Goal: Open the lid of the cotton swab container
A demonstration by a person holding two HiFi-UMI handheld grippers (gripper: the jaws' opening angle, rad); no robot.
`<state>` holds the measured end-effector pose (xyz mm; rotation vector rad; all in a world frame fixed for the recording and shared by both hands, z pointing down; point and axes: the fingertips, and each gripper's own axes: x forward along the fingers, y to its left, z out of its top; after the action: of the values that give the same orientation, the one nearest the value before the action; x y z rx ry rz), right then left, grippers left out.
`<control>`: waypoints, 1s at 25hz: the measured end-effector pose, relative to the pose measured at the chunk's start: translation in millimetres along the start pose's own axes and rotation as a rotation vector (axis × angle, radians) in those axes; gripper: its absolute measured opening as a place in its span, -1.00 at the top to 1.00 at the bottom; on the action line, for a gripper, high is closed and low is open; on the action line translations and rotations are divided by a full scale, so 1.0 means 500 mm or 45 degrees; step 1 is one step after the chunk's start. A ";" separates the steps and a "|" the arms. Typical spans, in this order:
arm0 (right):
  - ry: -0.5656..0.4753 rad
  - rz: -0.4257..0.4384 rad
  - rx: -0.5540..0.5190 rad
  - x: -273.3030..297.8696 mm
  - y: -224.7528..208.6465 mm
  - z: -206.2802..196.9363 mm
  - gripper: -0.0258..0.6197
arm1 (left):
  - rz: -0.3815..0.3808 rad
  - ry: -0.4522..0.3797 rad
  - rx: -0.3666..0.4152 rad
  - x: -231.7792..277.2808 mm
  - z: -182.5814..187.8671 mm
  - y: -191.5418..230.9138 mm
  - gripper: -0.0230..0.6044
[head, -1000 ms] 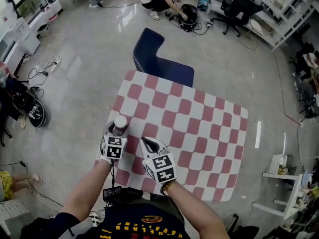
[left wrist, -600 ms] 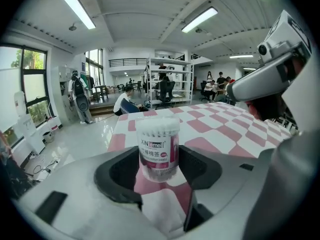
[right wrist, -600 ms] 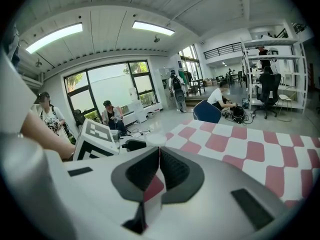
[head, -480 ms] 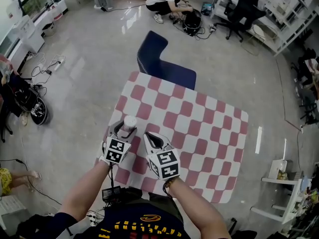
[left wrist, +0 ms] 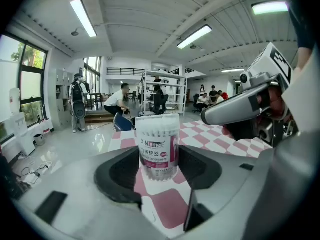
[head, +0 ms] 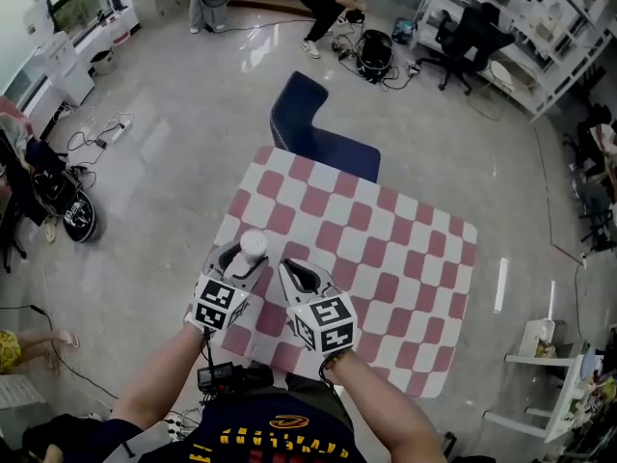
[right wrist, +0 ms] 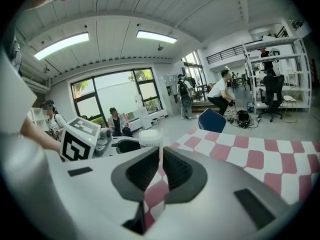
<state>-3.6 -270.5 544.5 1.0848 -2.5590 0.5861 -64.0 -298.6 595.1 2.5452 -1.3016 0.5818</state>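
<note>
The cotton swab container is a clear tube of swabs with a white lid and a purple label. It stands upright over the near left corner of the checkered table. My left gripper is shut on its body, one dark pad on each side. My right gripper hovers just to the right of it, jaws shut with nothing between them. In the right gripper view the white lid shows just beyond the jaw tips. The right gripper also shows at the right of the left gripper view.
A dark blue chair stands at the table's far left edge. The red and white table stretches away to the right. Cables and gear lie on the floor at left; shelving stands at the far right.
My left gripper with the container has drifted slightly right, nearer the right gripper. The right gripper has stayed shut and barely moved. The head view has shifted a little.
</note>
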 end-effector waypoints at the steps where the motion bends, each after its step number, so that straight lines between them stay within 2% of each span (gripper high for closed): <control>1: -0.007 0.011 0.001 -0.009 0.007 0.006 0.88 | -0.009 -0.008 0.006 -0.011 0.010 -0.010 0.13; 4: -0.051 0.056 -0.016 -0.040 0.026 0.037 0.88 | -0.045 -0.037 0.022 -0.043 0.040 -0.040 0.13; 7: -0.135 0.156 -0.048 -0.081 0.058 0.090 0.88 | -0.091 -0.074 0.042 -0.079 0.073 -0.071 0.13; 11: -0.211 0.296 -0.122 -0.133 0.107 0.158 0.62 | -0.135 -0.112 0.071 -0.131 0.118 -0.100 0.13; 14: -0.202 0.349 -0.232 -0.163 0.136 0.183 0.46 | -0.156 -0.135 0.099 -0.163 0.147 -0.124 0.13; 17: -0.153 0.436 -0.349 -0.180 0.174 0.190 0.13 | -0.215 -0.164 0.117 -0.192 0.174 -0.153 0.13; 20: -0.111 0.493 -0.434 -0.195 0.203 0.194 0.10 | -0.271 -0.188 0.160 -0.217 0.197 -0.180 0.13; 25: -0.106 0.484 -0.506 -0.222 0.224 0.206 0.10 | -0.284 -0.233 0.296 -0.257 0.232 -0.220 0.13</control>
<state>-23.3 -181.2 379.9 0.5049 -2.8071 0.0981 -14.3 -184.4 432.1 2.9446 -1.0326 0.4893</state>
